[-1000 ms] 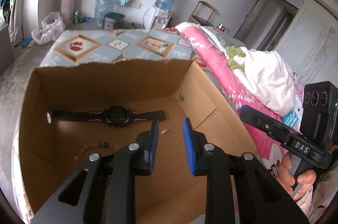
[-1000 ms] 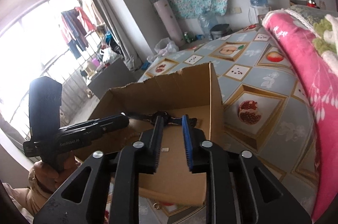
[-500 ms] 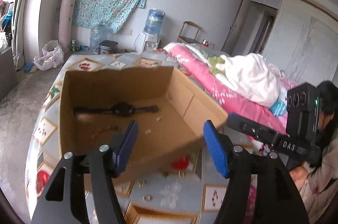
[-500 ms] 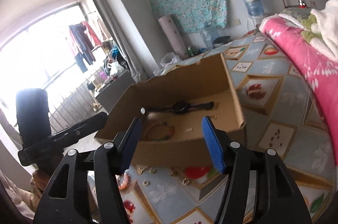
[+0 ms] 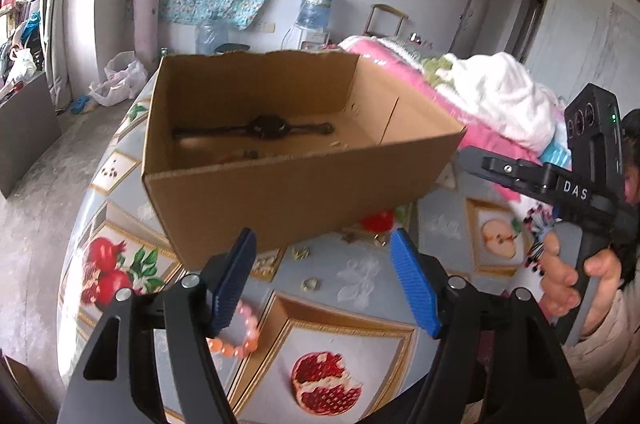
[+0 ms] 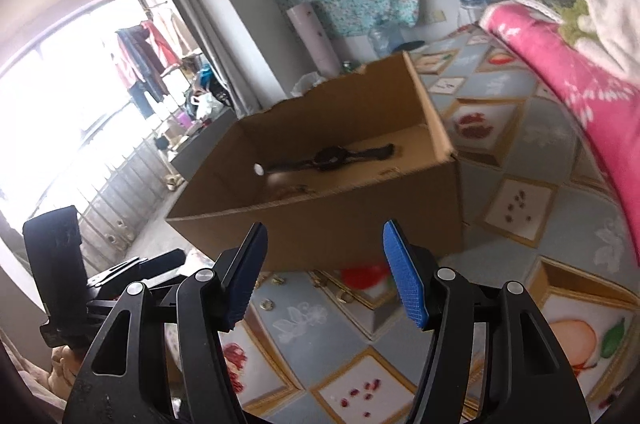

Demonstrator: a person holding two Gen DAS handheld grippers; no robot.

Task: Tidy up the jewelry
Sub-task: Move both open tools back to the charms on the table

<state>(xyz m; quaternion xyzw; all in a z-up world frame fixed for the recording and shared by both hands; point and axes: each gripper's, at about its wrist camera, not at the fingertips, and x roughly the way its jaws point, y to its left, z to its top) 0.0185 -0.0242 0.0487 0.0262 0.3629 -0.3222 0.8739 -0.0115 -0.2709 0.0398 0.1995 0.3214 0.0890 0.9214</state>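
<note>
An open cardboard box (image 5: 304, 183) stands on the fruit-print tablecloth (image 5: 360, 344). A black watch (image 5: 266, 127) lies flat on its floor, with a string of beads (image 5: 240, 155) nearer the front wall. In front of the box, small rings (image 5: 311, 284) and earrings (image 5: 378, 240) lie loose on the cloth. A pink-orange bead bracelet (image 5: 240, 336) lies beside my left gripper's left finger. My left gripper (image 5: 322, 264) hovers over the rings, its jaws opening with nothing between them. My right gripper (image 6: 325, 252) is open and bare before the box (image 6: 340, 224), and the watch (image 6: 330, 157) shows inside.
A pink blanket (image 6: 560, 55) with a white cloth (image 5: 500, 91) on it is heaped along the right side of the cloth. A person's hand (image 5: 560, 288) grips the right tool's handle at the right. The cloth's left edge drops to a grey floor (image 5: 32, 224).
Both grippers have drawn back out of the box to its near side and sunk a little. Both sets of jaws went from nearly shut to wide apart.
</note>
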